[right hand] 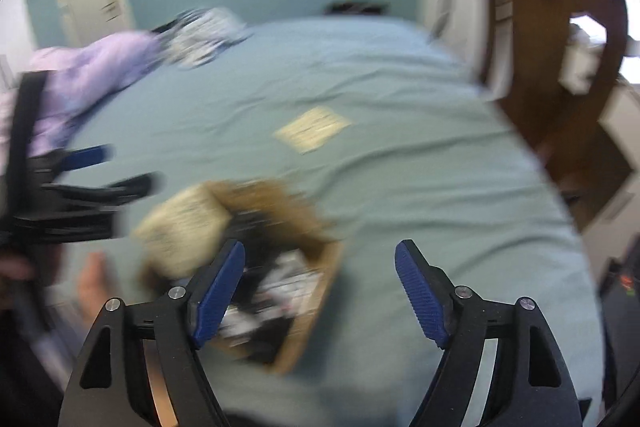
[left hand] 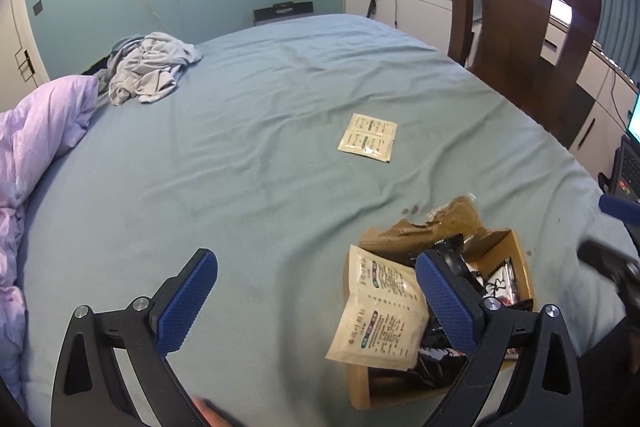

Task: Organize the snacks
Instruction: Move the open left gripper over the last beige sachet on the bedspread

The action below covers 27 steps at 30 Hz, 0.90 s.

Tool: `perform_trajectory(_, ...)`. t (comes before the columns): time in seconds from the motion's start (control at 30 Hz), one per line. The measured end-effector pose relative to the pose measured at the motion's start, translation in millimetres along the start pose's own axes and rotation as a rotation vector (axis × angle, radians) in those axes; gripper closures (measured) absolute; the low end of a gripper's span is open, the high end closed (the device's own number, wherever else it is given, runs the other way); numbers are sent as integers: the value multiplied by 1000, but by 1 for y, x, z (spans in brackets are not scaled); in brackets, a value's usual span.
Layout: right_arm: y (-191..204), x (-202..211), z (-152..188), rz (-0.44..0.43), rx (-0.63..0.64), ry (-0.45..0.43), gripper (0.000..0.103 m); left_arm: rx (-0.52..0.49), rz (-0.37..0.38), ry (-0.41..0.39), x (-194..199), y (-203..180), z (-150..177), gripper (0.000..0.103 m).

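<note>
Daylit, window glare, rt view motion-blurred

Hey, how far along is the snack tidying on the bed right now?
Mostly done, it seems: the brown cardboard box already holds black snack packs, with a beige twin sachet leaning over its rim. Nothing is in hand; the left gripper and right gripper are both open. Left: one beige sachet pair lying out on the teal bedsheet.

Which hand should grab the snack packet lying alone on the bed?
Probably left. The left gripper is open and its sharp view shows the loose packet ahead. The right gripper is open too, but its view is blurred.
</note>
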State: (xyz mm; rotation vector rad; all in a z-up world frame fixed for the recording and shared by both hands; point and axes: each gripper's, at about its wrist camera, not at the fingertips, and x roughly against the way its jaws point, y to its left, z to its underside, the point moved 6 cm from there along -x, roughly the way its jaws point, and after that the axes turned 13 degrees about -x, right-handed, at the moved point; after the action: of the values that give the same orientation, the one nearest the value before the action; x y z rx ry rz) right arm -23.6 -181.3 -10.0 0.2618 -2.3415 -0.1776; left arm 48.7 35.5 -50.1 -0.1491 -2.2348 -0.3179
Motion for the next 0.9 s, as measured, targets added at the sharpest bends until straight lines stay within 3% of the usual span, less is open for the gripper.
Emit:
perform_trajectory(0.07,-15,-14,6,97,-74,57,26,-2,9,4,-1,-2,0,2)
perform_trajectory(0.13,-13,-19,5,52,-85,80,26,-1,22,17,-2,-5,-1,2)
perform_trajectory(0.23,-9,-20,2,56,-83,57,26,-17,41,22,-3,-11,-1,2)
perform_trajectory(0.47,12,-37,8,50,14,112,26,-74,48,46,-4,-26,0,2)
perform_trajectory(0.9,-7,-38,3,-1,-141,135,26,-110,28,54,-7,-32,1,2)
